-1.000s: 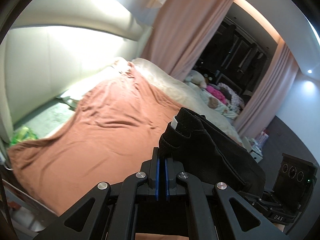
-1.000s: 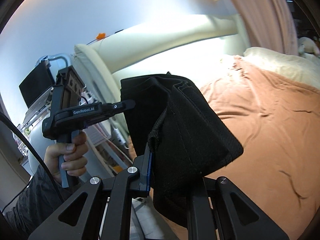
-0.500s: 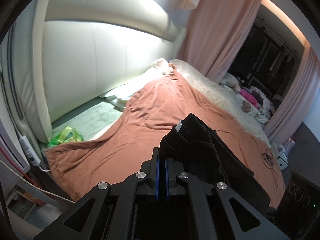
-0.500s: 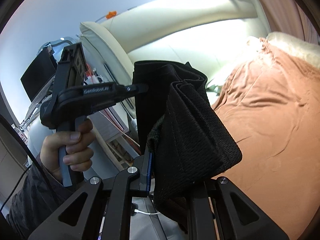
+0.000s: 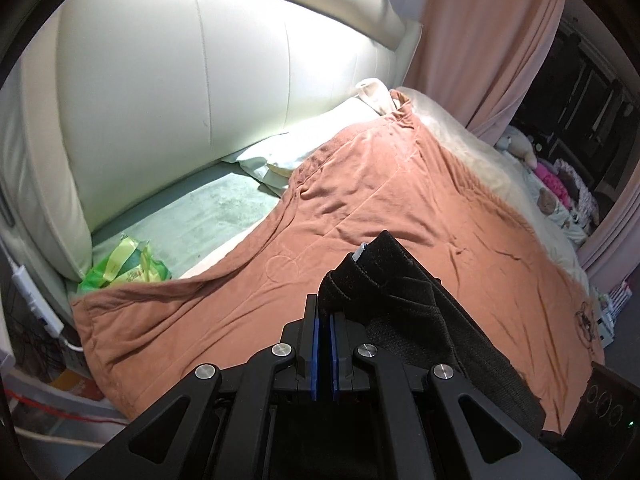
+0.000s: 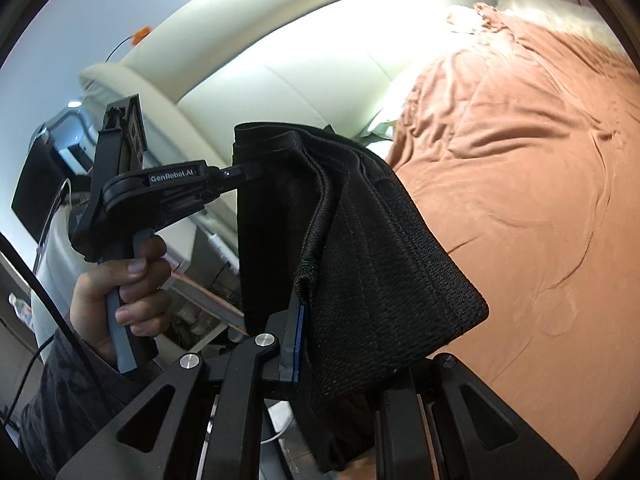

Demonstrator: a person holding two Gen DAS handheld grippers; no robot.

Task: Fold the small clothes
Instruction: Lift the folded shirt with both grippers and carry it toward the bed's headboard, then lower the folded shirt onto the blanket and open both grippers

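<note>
A black knit garment (image 5: 404, 304) hangs folded between both grippers above a bed with a brown blanket (image 5: 380, 200). In the left wrist view my left gripper (image 5: 324, 314) has its blue pads pressed together on the garment's edge, and a white label shows at the top fold. In the right wrist view the left gripper (image 6: 250, 170), held by a person's hand (image 6: 120, 280), pinches the garment's (image 6: 360, 248) upper corner. My right gripper (image 6: 320, 320) is shut on the nearer edge. The cloth drapes over and hides its right finger.
A cream padded headboard (image 5: 180, 80) stands behind the bed, with pale pillows (image 5: 304, 148) and a green packet (image 5: 124, 268) on the uncovered sheet. Soft toys (image 5: 520, 148) lie at the far side. A white power strip (image 5: 36, 300) and cables hang off the bed's left edge.
Both grippers have come down and moved toward the headboard end of the bed, carrying the garment. The blanket now fills more of both views. Both grips stay unchanged.
</note>
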